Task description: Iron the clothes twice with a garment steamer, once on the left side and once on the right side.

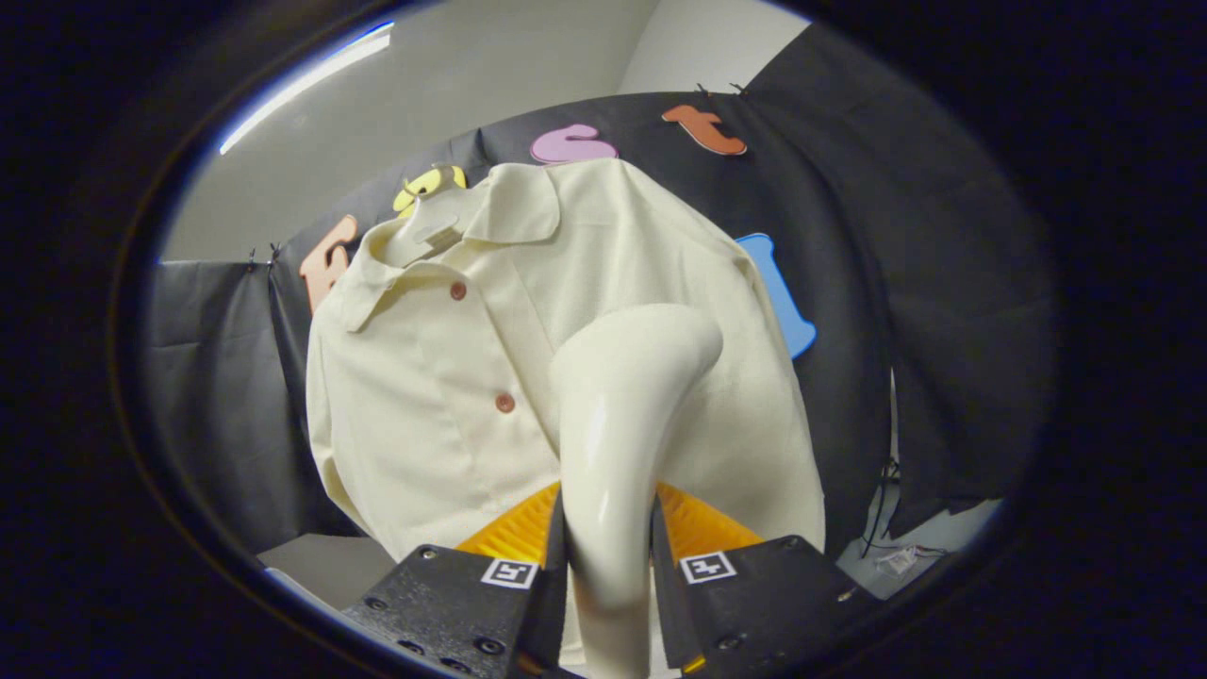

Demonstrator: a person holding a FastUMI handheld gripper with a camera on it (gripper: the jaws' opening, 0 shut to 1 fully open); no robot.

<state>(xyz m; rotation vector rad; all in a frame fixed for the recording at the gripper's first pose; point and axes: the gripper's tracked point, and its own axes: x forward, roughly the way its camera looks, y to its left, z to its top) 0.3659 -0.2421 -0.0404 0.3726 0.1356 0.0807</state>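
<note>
While clamped in the gripper (608, 542) – steamer (627, 415) raised before a shirt (443, 377).
Both fingers pressed on its handle; head close to the shirt's right half – buttons just left.

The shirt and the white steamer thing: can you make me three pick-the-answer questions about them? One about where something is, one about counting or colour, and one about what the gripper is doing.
1. Where is the steamer?
A. between the gripper's fingers
B. lying on the floor
C. hooked on the collar

2. How many brown buttons show on the shirt?
A. none
B. two
C. six

3. What is the gripper doing?
A. open with nothing in it
B. pinching a sleeve
C. shut on the steamer

Answers:
1 A, its handle rises from between the two fingers.
2 B, one sits below the collar and one lower down the front.
3 C, both fingers press its handle from either side.
</note>
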